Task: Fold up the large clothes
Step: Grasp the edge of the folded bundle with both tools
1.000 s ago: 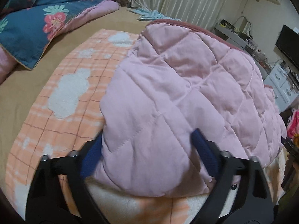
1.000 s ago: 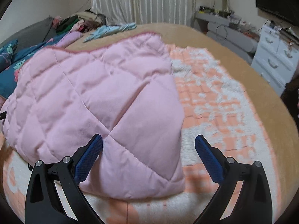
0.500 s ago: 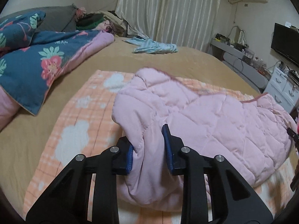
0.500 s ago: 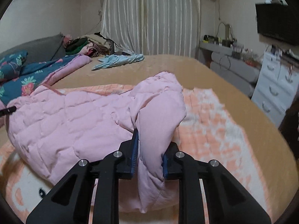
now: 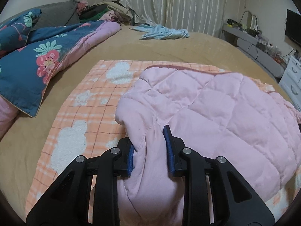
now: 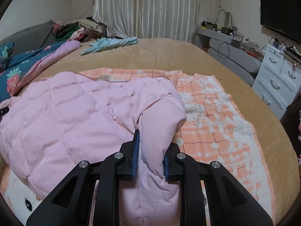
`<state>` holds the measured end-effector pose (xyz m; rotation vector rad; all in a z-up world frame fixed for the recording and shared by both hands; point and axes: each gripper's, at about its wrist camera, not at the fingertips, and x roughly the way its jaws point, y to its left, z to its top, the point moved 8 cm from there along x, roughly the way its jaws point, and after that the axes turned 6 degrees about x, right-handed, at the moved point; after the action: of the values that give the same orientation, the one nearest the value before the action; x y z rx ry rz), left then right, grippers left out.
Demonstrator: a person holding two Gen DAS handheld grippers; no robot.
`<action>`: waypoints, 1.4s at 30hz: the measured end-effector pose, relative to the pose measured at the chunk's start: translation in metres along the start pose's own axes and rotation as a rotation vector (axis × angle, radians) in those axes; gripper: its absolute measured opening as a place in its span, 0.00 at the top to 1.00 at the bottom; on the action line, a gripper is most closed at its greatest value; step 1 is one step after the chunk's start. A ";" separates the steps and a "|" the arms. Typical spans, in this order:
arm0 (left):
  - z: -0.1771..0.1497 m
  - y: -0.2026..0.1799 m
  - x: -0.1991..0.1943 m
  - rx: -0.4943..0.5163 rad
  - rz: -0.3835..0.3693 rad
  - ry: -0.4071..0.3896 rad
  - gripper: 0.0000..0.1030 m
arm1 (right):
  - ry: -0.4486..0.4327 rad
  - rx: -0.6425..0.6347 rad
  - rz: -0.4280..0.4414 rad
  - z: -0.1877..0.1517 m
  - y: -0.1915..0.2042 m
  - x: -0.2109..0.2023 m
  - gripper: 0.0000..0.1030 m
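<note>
Left wrist view: left gripper clamped on a bunched corner of the pink jacket — blue pads pressing fabric from both sides, cloth bulging up between them and hanging down below. Rest of jacket spreads to the right, quilted, darker pink trim along far edge. It lies on the orange blanket w/ white fluffy patches, which sits on the tan bed.

Right wrist view: right gripper likewise clenched on the jacket, opposite corner, a thick fold pinched between the pads. Fabric rises in a hump just ahead of the fingers, then sags to the left across the blanket. Bottom left of blanket shows a cartoon face print, partly under the jacket.

Around the room:
- Blue floral quilt w/ pink lining, heaped on bed's left side, well apart from jacket.
- Light-blue garment near far edge of bed.
- Clothes pile by curtains.
- White drawers at right, TV on wall above.
- Grey shelf w/ cables, small clutter — too small to make out.
</note>
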<state>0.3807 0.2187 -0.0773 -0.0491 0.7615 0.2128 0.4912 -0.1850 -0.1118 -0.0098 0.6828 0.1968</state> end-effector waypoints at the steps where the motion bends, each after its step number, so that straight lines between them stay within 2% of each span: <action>1: 0.000 0.000 0.002 0.000 0.002 0.003 0.81 | 0.006 0.002 -0.001 -0.001 0.000 0.002 0.81; 7: -0.002 -0.001 0.018 0.007 0.019 0.025 0.81 | 0.053 0.011 -0.015 -0.008 0.001 0.021 0.79; 17: -0.010 -0.001 0.039 -0.003 0.017 0.044 0.79 | 0.105 0.040 0.000 -0.022 -0.001 0.048 0.71; 28: -0.018 -0.001 0.045 -0.010 0.004 0.039 0.79 | 0.063 0.107 0.017 -0.034 -0.006 0.049 0.68; 36: -0.021 -0.001 0.041 -0.002 0.009 0.040 0.79 | 0.073 0.177 0.024 -0.040 -0.010 0.044 0.66; 42: -0.022 -0.003 0.033 0.001 0.016 0.050 0.78 | 0.106 0.172 -0.008 -0.041 -0.009 0.039 0.63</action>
<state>0.3895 0.2184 -0.1156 -0.0475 0.8124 0.2266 0.4963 -0.1901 -0.1688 0.1425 0.8038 0.1297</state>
